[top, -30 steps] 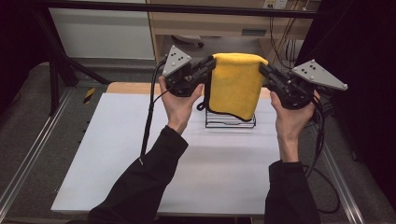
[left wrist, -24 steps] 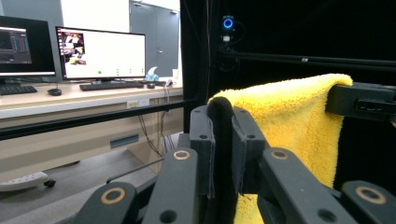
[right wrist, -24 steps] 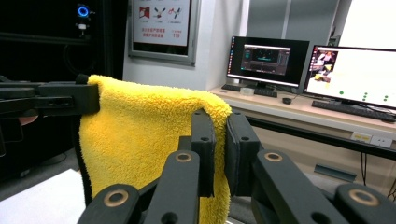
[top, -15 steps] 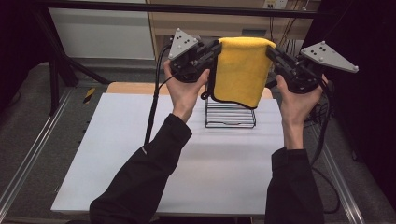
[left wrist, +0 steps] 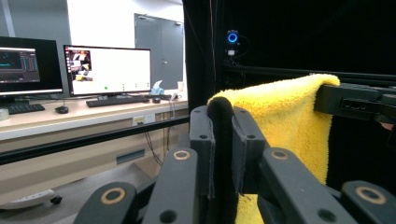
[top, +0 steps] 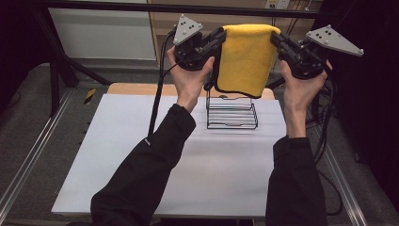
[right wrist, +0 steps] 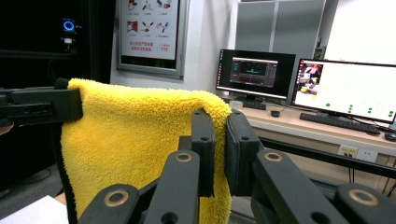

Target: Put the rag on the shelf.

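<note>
While both hands are raised above the white tabletop [top: 141,155], a folded yellow fluffy microfibre cloth [top: 244,59] hangs stretched between the two grippers. The left gripper [top: 217,38] has its black jaws closed tight on the cloth's upper corner on its own side; in the left gripper view [left wrist: 223,140] a dark-edged fold of the cloth [left wrist: 280,121] is pinched between the pads, and the yellow pile runs away from the jaws toward the other gripper's black jaw at the far end. The right gripper [top: 276,40] is likewise clamped on the opposite upper corner; in the right gripper view [right wrist: 219,149] the pads press together over the cloth's top edge, and the yellow surface [right wrist: 135,140] spreads away from the jaws to the far corner held by the left one. Between the grippers the top edge of the cloth runs nearly level, and the rest drapes straight down below them, its lower hem hanging free. Directly beneath the cloth, below and between the grippers, a black wire rack [top: 232,113] stands on the tabletop; the hem hangs close above the rack's top wires, and whether it touches them cannot be told.
</note>
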{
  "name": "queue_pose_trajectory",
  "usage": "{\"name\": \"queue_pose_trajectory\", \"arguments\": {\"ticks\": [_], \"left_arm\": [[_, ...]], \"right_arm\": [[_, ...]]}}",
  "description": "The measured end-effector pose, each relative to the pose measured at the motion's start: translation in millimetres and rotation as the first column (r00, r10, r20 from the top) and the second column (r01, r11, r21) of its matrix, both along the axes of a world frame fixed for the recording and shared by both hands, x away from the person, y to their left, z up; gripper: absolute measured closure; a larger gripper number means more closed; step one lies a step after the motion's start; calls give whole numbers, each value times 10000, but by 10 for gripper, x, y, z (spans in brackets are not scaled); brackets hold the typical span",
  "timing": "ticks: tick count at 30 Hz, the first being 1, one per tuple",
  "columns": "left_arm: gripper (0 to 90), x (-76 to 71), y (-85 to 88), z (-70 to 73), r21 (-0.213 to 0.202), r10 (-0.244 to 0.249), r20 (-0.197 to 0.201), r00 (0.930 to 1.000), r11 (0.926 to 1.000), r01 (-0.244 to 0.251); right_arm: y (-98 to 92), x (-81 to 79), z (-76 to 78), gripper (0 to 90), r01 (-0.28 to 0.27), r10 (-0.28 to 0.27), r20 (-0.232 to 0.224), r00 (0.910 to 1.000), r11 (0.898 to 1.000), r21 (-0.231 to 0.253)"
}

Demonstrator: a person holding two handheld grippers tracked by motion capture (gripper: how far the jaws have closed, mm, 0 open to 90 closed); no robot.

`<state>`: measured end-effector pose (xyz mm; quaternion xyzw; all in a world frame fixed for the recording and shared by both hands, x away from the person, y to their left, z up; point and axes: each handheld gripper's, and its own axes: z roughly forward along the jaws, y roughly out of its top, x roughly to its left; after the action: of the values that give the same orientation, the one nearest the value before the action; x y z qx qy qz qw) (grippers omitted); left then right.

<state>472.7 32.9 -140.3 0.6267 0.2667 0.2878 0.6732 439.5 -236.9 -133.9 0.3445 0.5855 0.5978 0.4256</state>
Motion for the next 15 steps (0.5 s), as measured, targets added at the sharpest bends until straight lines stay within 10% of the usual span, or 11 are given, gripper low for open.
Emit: {"name": "queue_pose_trajectory", "arguments": {"ticks": [15], "left_arm": [[805,206,-42,277,250,285,324,9991,9993,-293]], "right_arm": [[-30,280,264,837,41,-43,193,9998,10000,85]]}}
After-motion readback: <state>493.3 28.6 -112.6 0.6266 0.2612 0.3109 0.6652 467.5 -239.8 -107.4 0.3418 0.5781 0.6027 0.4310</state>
